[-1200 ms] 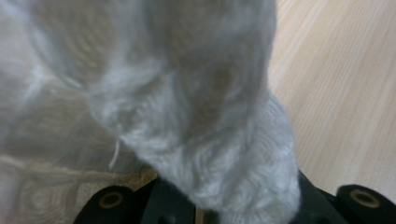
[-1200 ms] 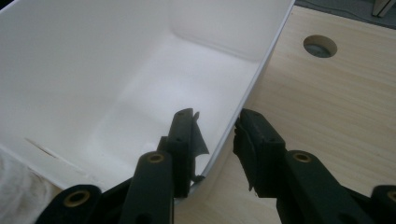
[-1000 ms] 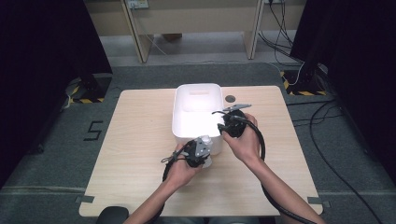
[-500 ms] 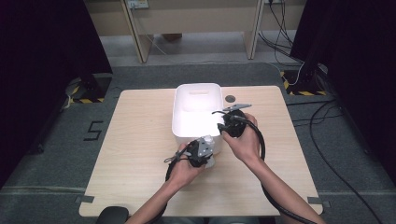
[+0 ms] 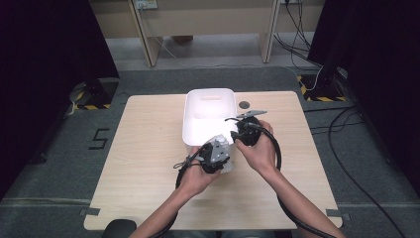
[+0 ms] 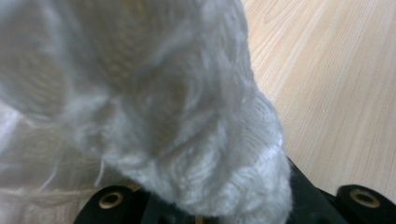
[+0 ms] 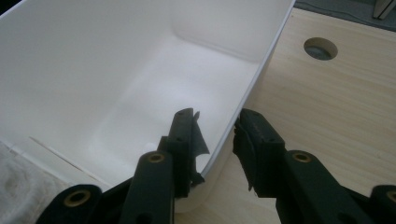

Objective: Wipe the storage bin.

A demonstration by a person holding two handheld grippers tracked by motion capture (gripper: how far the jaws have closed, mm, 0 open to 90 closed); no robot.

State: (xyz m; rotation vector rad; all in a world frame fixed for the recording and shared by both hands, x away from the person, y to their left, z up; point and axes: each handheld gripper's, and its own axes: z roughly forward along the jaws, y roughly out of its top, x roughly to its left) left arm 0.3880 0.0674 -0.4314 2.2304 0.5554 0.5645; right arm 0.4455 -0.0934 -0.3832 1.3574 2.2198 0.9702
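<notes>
A person sits at a pale wooden table [image 5: 148, 163], a gripper in each hand; a white plastic bin [image 5: 208, 106] stands at the table's middle, open side up. The left gripper [image 5: 220, 148] is clamped tight on a grey-white woolly cloth [image 6: 154, 102], holding it just at the bin's near edge; in the left gripper view the cloth bulges over the jaws, limp and fuzzy. The right gripper [image 7: 217, 140] straddles the bin's near right wall, one jaw inside, one outside; whether the pads actually press on the wall cannot be told. A small round hole [image 7: 320, 48] in the tabletop lies just beyond the bin. The cloth looks light and soft; it will sag and drape, so a pinch on a bunched fold should hold best; the bin looks stiff, light and smooth, likely to slide unless steadied by its rim.
</notes>
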